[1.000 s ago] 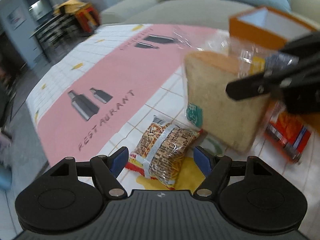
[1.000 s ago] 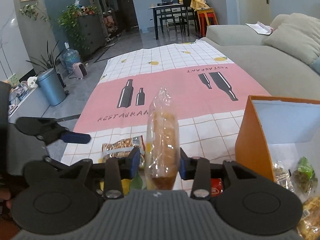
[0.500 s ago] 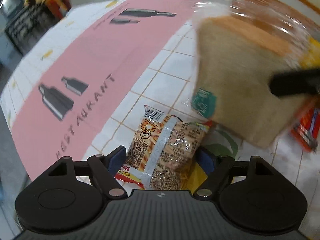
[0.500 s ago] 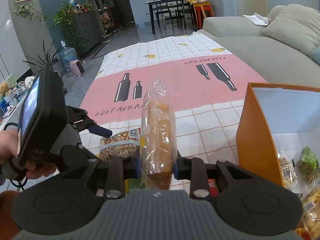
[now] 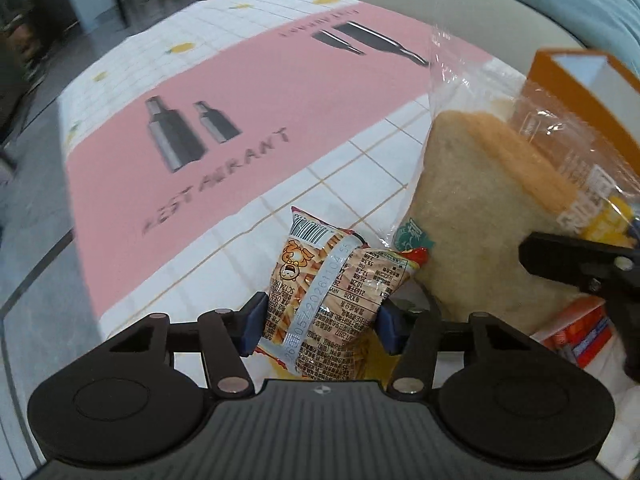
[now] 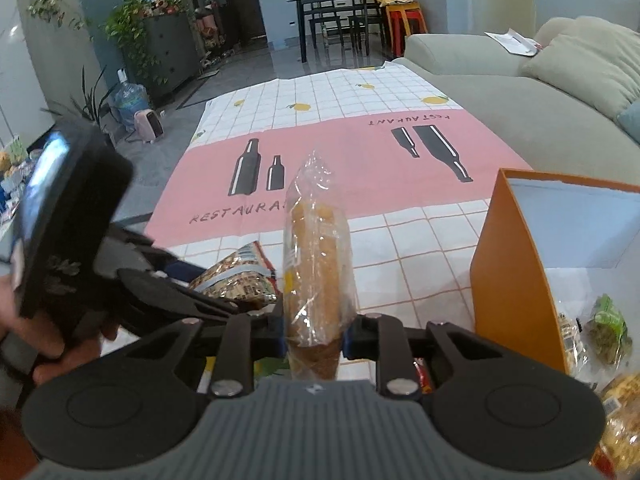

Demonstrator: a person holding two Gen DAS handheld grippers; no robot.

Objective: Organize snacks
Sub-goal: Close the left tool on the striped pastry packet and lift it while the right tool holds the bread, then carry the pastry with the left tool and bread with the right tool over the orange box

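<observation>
Both grippers loaded, packs touching beside the orange cardboard box (image 6: 516, 280).
My right gripper (image 6: 314, 338) pinches the clear-bagged bread loaf (image 6: 316, 272) low; it could tip. My left gripper (image 5: 320, 322) clamps the orange crinkly snack packet (image 5: 332, 296); film may slip.

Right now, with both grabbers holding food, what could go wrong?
The right gripper pinches the soft bagged bread near its bottom, so the slices could get squashed or the tall loaf could tip. The left gripper clamps the crinkly snack packet, which lies close against the bread, so the two might bump on the way to the orange box.

bagged bread (image 6: 316, 276) upright beside snack packet (image 5: 328, 296)
</observation>
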